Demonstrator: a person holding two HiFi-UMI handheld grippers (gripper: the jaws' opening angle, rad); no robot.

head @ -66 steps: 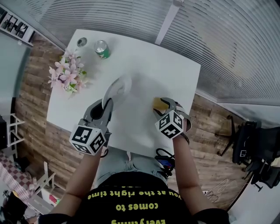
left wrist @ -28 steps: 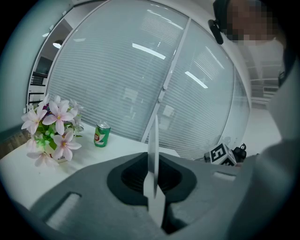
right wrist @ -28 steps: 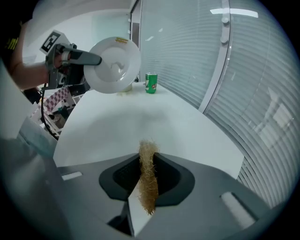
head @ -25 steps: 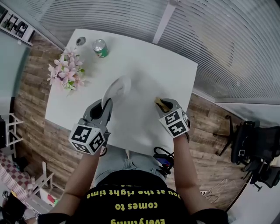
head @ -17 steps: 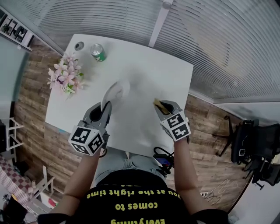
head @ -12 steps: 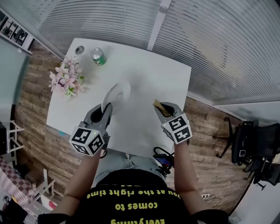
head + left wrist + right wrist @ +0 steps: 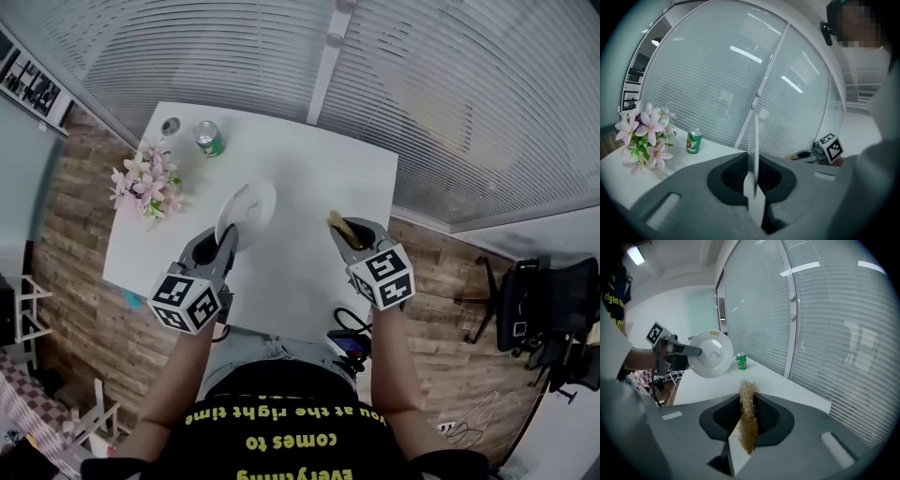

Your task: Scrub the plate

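My left gripper (image 7: 227,238) is shut on the rim of a white plate (image 7: 247,207) and holds it tilted on edge above the white table (image 7: 314,178). In the left gripper view the plate (image 7: 754,140) shows edge-on between the jaws. My right gripper (image 7: 345,231) is shut on a tan fibre scrubber (image 7: 338,225), lifted off the table to the right of the plate and apart from it. The right gripper view shows the scrubber (image 7: 748,411) pinched upright, with the plate (image 7: 711,359) off to the left facing it.
A green can (image 7: 208,138) and a small round lid (image 7: 170,126) stand at the table's far left corner. Pink flowers (image 7: 145,183) sit at the left edge. Glass walls with blinds run behind the table. Wood floor surrounds it.
My right gripper has risen from the table with the scrubber held in it. The left gripper keeps the plate in about the same place.
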